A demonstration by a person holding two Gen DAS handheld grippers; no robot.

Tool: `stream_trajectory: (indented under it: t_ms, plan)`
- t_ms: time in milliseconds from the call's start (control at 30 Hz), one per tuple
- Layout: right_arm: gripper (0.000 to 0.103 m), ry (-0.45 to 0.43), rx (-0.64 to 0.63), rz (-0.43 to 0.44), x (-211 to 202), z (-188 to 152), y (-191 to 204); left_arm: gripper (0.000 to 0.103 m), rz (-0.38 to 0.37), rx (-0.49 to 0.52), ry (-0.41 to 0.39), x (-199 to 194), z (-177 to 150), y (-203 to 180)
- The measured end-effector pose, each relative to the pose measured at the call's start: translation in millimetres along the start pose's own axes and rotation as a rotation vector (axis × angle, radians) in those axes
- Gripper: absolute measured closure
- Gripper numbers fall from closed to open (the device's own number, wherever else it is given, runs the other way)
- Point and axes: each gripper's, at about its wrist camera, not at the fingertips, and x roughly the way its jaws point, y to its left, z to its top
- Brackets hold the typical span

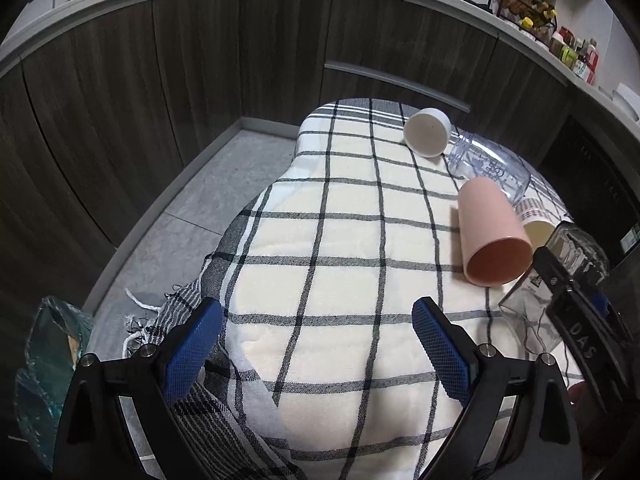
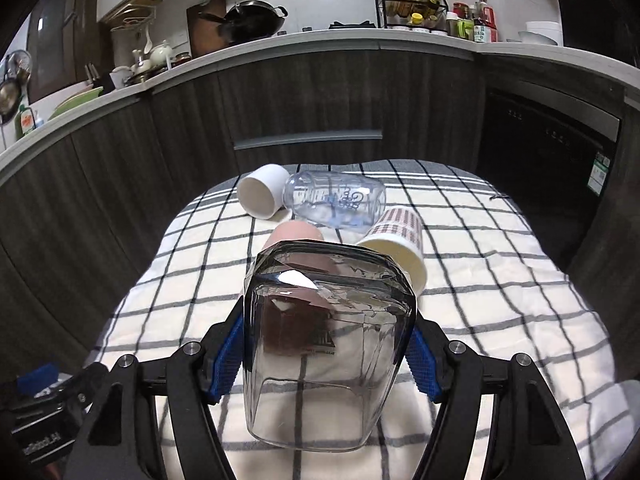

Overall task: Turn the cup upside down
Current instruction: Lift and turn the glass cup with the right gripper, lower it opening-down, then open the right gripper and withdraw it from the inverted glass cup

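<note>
Glass cup [image 2: 328, 344] between blue pads [image 2: 424, 364]

The clear square glass cup [image 2: 328, 344] is lying tilted above the checked cloth. Its open mouth is facing the camera, its thick base pointing away.

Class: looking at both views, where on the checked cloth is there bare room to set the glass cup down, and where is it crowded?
Bare: the cloth's near-left stretch, between the left gripper and pink cup. Crowded: the far-right cluster of white cup, clear bottle and paper cup.

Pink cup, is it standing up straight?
No, the pink cup lies on its side on the checked cloth, open mouth facing the camera.
</note>
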Motion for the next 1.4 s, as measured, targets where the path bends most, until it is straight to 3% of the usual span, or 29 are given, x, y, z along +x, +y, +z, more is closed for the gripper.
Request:
stream_trajectory:
  t_ms: [133,400,800,967,1400]
  plan:
    - [0.034,0.064,-0.003,-0.017,13.1,-12.2,-0.2,0.006,0.008,0.014,0.008,2.4,-2.1,-1.9]
    - [0.034,0.112,-0.074,-0.042,-2.6,-24.5,10.9,0.006,-0.005,0.000,0.010,1.0,-2.4,0.7]
    - [0.034,0.158,-0.070,-0.042,-6.1,-30.2,8.7,0.006,-0.006,0.013,0.002,-3.6,-5.7,-0.9]
    - [0.023,0.098,-0.094,-0.037,-20.6,-24.9,12.2,0.006,0.000,0.020,-0.012,-9.1,-6.2,-1.8]
    - [0.022,0.018,-0.102,-0.013,-69.5,-15.1,4.5,0.005,0.019,0.070,-0.135,-61.0,-15.1,-12.3]
